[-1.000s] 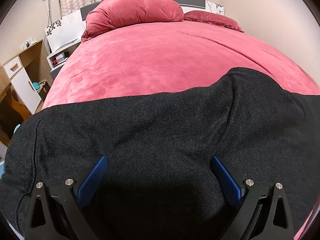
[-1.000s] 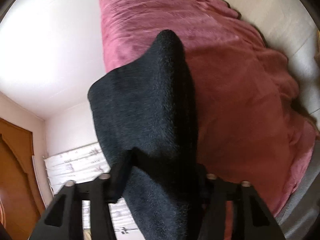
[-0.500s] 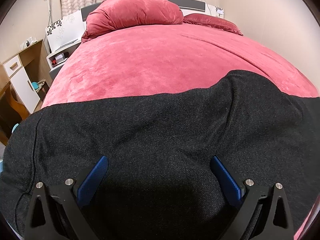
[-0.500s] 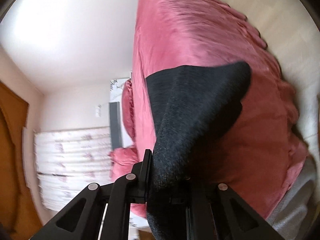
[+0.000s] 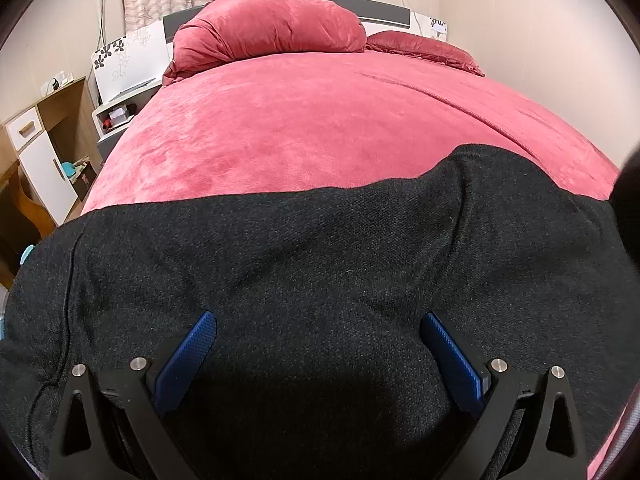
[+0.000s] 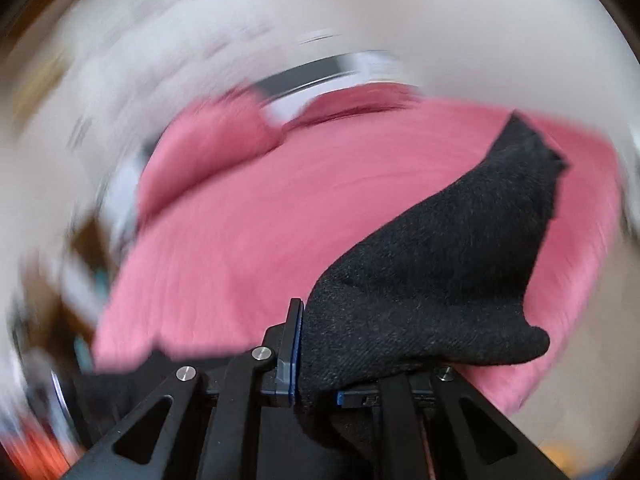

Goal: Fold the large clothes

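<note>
A large black knit garment (image 5: 320, 264) lies spread over the near end of a red bed (image 5: 320, 120). My left gripper (image 5: 318, 344) is open, its blue pads (image 5: 188, 356) wide apart just above the black cloth, holding nothing. My right gripper (image 6: 316, 344) is shut on a fold of the same black garment (image 6: 440, 264), which it holds lifted above the bed (image 6: 240, 240); the cloth trails up and to the right. The right wrist view is blurred by motion. A dark blurred shape (image 5: 628, 200) shows at the right edge of the left wrist view.
Red pillows (image 5: 272, 28) lie at the head of the bed by a grey headboard. A white nightstand (image 5: 120, 112) and a wooden cabinet (image 5: 40, 152) stand left of the bed. A wall runs along the right side.
My right gripper has swung round fast with the black cloth in it, so its view now faces the headboard. My left gripper has stayed open over the garment.
</note>
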Demonstrator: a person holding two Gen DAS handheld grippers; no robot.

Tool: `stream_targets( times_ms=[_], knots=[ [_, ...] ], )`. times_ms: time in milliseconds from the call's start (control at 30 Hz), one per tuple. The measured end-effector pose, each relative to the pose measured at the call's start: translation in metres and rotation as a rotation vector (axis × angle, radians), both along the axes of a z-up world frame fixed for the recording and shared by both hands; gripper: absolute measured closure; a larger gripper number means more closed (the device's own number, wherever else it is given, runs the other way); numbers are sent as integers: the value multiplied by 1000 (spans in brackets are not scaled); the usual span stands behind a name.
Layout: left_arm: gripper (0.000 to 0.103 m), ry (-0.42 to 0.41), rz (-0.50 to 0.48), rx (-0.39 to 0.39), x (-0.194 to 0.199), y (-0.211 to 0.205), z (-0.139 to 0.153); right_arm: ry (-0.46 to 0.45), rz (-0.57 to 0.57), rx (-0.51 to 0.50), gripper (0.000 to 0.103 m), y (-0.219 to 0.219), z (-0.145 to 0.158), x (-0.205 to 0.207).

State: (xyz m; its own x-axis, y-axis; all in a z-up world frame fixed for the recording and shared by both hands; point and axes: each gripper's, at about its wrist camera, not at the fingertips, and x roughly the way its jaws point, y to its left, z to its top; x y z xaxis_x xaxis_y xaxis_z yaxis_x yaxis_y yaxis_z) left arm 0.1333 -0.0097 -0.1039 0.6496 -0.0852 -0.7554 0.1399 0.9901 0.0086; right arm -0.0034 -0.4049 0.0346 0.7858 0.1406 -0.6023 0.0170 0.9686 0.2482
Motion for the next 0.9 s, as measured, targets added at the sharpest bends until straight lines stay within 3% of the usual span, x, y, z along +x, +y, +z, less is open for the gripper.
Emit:
stream_targets(
  times_ms=[67,133,233,267,367,467,567,633,767,833,900],
  knots=[
    [0,0,0,-1,0,0,0,35,189,-207,91,70,-14,0],
    [0,0,0,-4,0,0,0,135,395,-423,89,143,-50,-2],
    [0,-1,-1,-11,1,1,0,329,586,-549,72,204,-114,-5],
    [0,-1,-1,-13,0,2,0,380,624,-568,58,218,-130,-8],
    [0,-3,-2,-23,0,4,0,323,642,-712,55,245,-134,-22],
    [0,3,-6,-21,0,4,0,365,691,-597,54,241,-118,-29],
    [2,19,-2,-34,-4,4,7,407,641,-365,54,216,-97,-24],
    [3,11,-2,-80,-10,3,16,422,547,-213,54,188,-84,-20],
    [3,3,-69,-312,-24,-14,44,388,271,49,54,111,-68,-16],
    [3,27,-161,-374,-24,-39,54,344,125,143,54,80,-63,-20],
    [4,43,-228,-380,-24,-63,60,330,48,203,54,63,-68,-27]
  ],
)
